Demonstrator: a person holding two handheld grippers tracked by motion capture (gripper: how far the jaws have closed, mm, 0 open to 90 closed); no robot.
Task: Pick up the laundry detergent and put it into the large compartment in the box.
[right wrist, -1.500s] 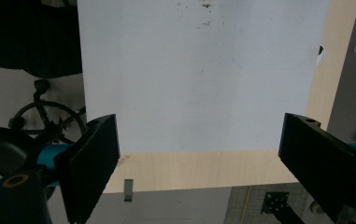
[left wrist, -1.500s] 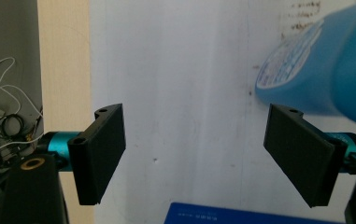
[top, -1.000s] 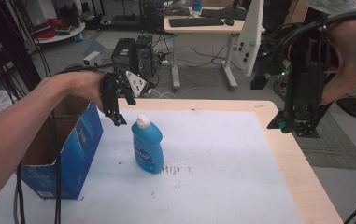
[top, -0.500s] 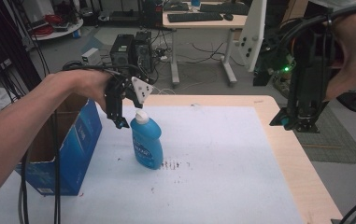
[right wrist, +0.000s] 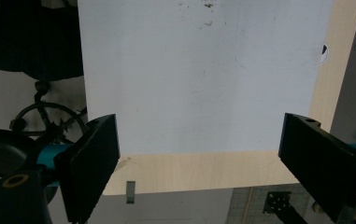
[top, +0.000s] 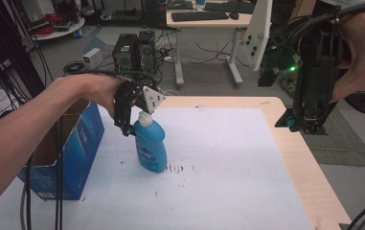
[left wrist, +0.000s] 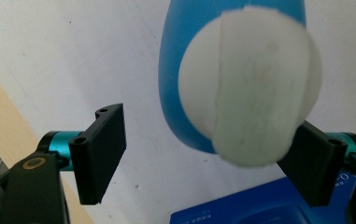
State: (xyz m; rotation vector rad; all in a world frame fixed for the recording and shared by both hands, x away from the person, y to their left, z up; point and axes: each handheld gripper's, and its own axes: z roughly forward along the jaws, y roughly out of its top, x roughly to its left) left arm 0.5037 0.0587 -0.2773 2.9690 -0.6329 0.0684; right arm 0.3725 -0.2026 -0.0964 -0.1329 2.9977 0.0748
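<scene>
The left tool (top: pixel 128 125) hangs jaws apart over the bottle (top: pixel 150 146), its white cap (left wrist: pixel 248 84) between them, unpressed. The bottle stands on the counter's white mat (top: pixel 228 163) — a blue box (top: pixel 70 153) just beside. The right tool (top: pixel 304 125), jaws wide and empty, hovers over the wooden edge (top: pixel 309 167); beyond lie desks and cables.

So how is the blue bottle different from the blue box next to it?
The blue bottle is rounded with a white cap, while the blue box is flat-sided with an open top. The bottle stands on the white mat, while the box sits at the table's left edge. The left gripper hangs right at the bottle's cap; nothing reaches for the box. Both are blue and upright.
</scene>
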